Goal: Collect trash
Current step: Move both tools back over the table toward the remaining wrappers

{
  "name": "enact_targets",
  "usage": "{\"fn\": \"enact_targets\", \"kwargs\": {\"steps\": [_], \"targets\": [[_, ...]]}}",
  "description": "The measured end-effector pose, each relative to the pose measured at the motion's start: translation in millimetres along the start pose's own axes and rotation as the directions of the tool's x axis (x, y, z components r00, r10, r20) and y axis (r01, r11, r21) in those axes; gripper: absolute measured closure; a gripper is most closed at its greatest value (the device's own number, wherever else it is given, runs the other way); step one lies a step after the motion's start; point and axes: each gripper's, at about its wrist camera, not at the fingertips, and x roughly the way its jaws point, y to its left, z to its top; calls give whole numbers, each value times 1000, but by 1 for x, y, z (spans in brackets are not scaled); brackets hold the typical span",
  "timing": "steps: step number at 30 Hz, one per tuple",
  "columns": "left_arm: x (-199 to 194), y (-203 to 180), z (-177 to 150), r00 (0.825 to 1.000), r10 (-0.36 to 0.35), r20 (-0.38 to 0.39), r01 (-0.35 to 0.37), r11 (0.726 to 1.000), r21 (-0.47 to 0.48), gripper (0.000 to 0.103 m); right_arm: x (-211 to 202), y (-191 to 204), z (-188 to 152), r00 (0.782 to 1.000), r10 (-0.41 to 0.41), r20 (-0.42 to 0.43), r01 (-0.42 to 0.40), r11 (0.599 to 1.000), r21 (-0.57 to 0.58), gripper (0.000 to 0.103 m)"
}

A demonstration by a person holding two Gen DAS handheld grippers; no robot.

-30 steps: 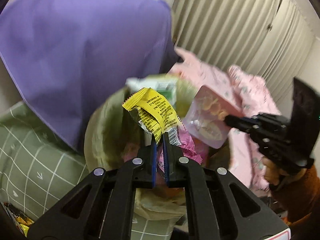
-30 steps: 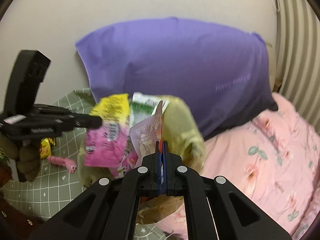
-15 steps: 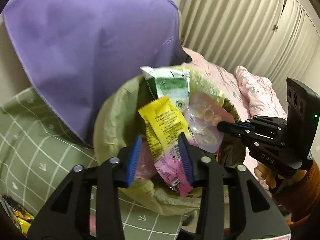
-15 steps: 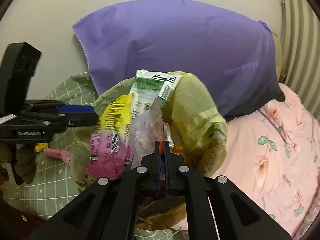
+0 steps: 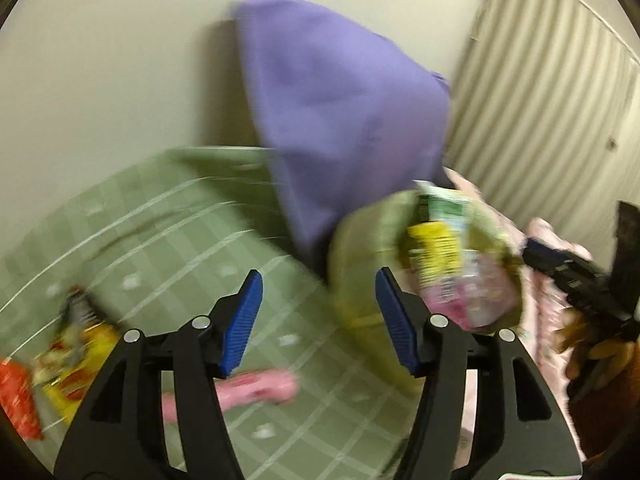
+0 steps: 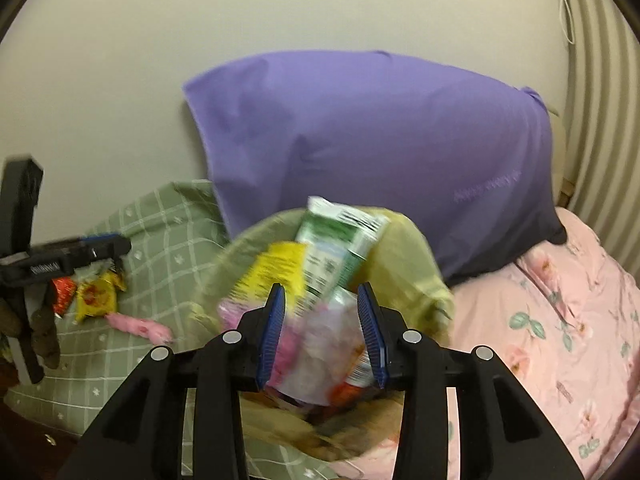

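A yellow-green trash bag (image 6: 404,248) sits on a bed in front of a purple pillow (image 6: 380,140), stuffed with wrappers. The right claw (image 6: 322,334) is opening above it, gripping nothing. The left claw (image 5: 320,320) is opening, empty, over the green checked blanket (image 5: 168,240), where a pink wrapper (image 5: 256,390) lies.

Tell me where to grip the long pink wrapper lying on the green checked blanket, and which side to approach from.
Grip the long pink wrapper around its middle, coming down from above with the jaws across its narrow width. It lies flat and lengthwise on the green checked blanket, apart from the yellow packet, so a pinch across the short side probably holds best. The left gripper, jaws opening and empty, looks nearest.
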Motion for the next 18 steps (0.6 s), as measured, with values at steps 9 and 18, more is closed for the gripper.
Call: {"fn": "enact_targets", "kwargs": {"steps": [9, 18], "targets": [[-62, 111, -41, 938, 346, 35, -336, 927, -165, 42, 17, 61, 20, 977, 210, 40, -207, 976, -59, 55], [-116, 205, -83, 849, 526, -51, -511, 792, -334, 33, 59, 137, 26, 893, 443, -76, -449, 884, -127, 44]]}}
